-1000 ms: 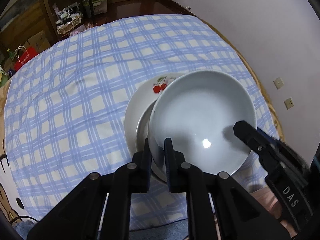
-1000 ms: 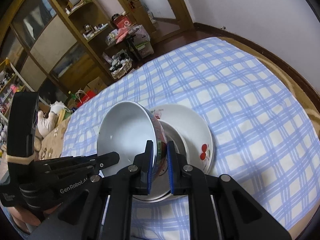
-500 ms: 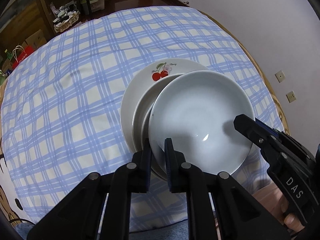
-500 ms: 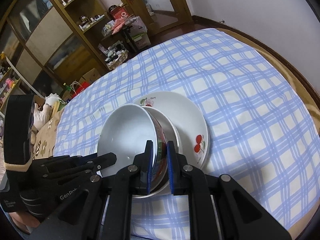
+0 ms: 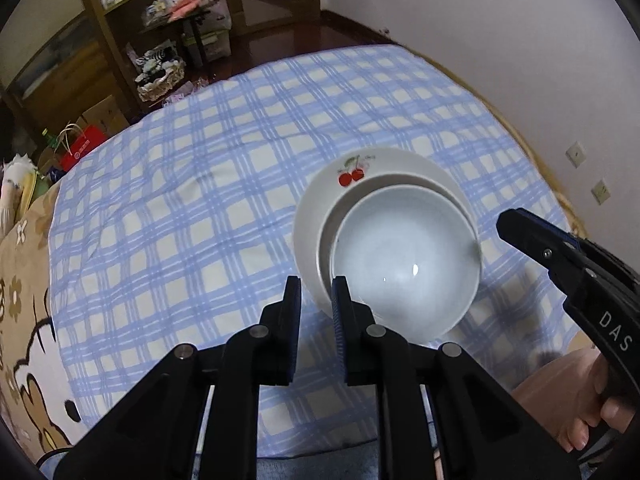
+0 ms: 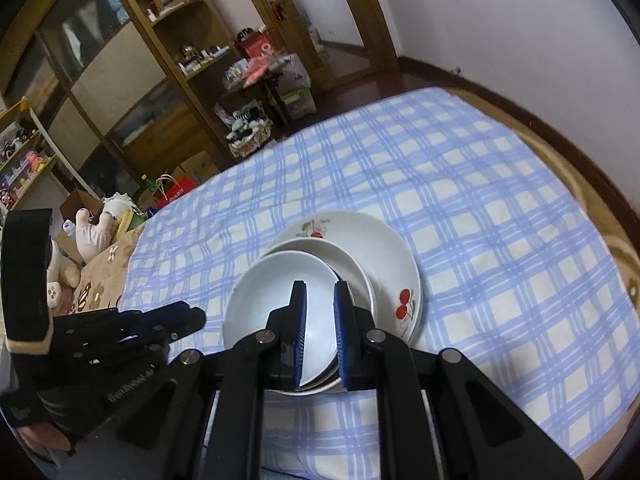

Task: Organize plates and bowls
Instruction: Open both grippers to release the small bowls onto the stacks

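A white bowl (image 5: pixel 404 260) sits nested in a smaller white plate (image 5: pixel 360 196), which lies on a large cherry-printed plate (image 5: pixel 384 164) on the blue checked cloth. The stack also shows in the right wrist view: bowl (image 6: pixel 276 280), inner plate (image 6: pixel 344 260), cherry plate (image 6: pixel 384 248). My left gripper (image 5: pixel 316 300) is open just left of the bowl's near rim, holding nothing. My right gripper (image 6: pixel 320 304) is open above the bowl's near right rim, holding nothing. Each gripper shows in the other's view, the right (image 5: pixel 560 256) and the left (image 6: pixel 140 324).
The blue checked cloth (image 5: pixel 200 200) covers a round table near a white wall (image 5: pixel 500 20). Wooden shelves (image 6: pixel 120 60) and floor clutter stand beyond the far edge. Stuffed toys (image 6: pixel 92 228) lie at the left.
Both grippers held the bowl tilted over the plates. Now the bowl rests level in the stack, both sets of jaws have opened off its rim and pulled back.
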A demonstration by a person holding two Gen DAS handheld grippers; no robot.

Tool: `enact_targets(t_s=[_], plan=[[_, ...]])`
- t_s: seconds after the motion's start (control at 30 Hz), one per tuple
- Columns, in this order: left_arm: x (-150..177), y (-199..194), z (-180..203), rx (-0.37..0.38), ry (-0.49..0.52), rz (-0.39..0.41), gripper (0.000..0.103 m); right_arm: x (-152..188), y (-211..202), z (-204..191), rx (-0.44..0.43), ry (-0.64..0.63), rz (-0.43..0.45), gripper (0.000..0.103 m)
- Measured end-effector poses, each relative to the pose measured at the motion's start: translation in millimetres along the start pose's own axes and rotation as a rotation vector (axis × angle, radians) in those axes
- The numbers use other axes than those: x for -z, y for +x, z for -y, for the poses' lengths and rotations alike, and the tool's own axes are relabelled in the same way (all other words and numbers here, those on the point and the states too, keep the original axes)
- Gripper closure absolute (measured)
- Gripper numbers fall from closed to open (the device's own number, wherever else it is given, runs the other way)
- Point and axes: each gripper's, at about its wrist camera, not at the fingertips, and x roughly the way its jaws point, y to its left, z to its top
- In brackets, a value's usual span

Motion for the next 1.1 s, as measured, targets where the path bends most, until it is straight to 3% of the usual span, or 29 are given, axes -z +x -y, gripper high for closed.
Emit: enact_targets(t_s=[0.13, 0.2, 0.27, 0.37, 0.53, 0.6, 0.67, 0.77, 0.93, 1.1], plan=[[11, -30, -11, -0.013, -0.016, 0.081, 0.074, 1, -23, -9, 0.015, -0.043, 0.054, 0.088], [16, -44, -16, -0.032, -0.02, 0.128, 0.058, 3, -35, -14, 0.03, -0.07, 0.082, 0.072], [22, -58, -19, -0.084, -0.017, 0.187, 0.033, 5, -46, -18, 0.036, -0.086, 0.116, 0.058], [30, -75, -23, -0.147, -0.005, 0.246, 0.023, 9, -59, -16, 0.034, -0.085, 0.155, 0.051], [47, -96, -28, -0.171, 0.002, 0.293, 0.007, 16, -82, -15, 0.058, -0.108, 0.218, 0.027], [56, -104, -28, -0.183, 0.001, 0.327, 0.006, 21, -91, -18, 0.08, -0.132, 0.244, 0.016], [65, -111, -29, -0.182, 0.004, 0.368, 0.005, 25, -99, -20, 0.111, -0.141, 0.283, 0.015], [74, -116, -28, -0.199, 0.005, 0.427, 0.005, 31, -109, -20, 0.125, -0.133, 0.334, 0.004], [85, -113, -31, -0.154, -0.012, 0.512, 0.005, 40, -109, -16, 0.119, -0.141, 0.369, 0.003], [88, -101, -29, -0.182, -0.01, 0.532, 0.005, 46, -95, -13, 0.133, -0.143, 0.347, 0.003]])
